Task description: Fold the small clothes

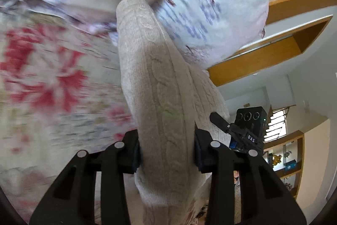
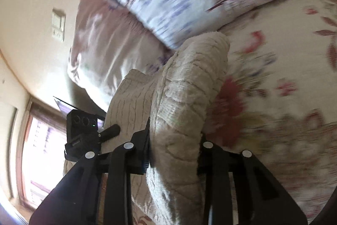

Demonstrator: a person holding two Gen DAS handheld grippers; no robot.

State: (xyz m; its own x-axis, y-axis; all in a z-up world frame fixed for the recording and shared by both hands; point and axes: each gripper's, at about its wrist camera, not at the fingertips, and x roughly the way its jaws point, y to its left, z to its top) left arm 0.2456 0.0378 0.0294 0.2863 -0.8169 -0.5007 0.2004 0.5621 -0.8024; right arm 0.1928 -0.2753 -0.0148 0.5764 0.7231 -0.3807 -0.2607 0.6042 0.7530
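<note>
With both the left tongs (image 1: 166,153) and right tongs (image 2: 174,153) clamped on the cream knit garment (image 1: 153,81), held aloft over the floral bed (image 1: 42,77), we're mid-fold, pillow (image 1: 210,14) at one o'clock, and next it probably needs laying flat.

A bed sheet (image 1: 42,77) with red and pink flowers covers the bed. A white pillow (image 1: 210,14) with blue-purple marks lies on it, and a pale pink pillow (image 2: 105,52) sits under its edge. Wooden shelves (image 1: 273,52) hang on the wall. A light switch (image 2: 58,24) is on the cream wall, with a window (image 2: 42,151) nearby.
</note>
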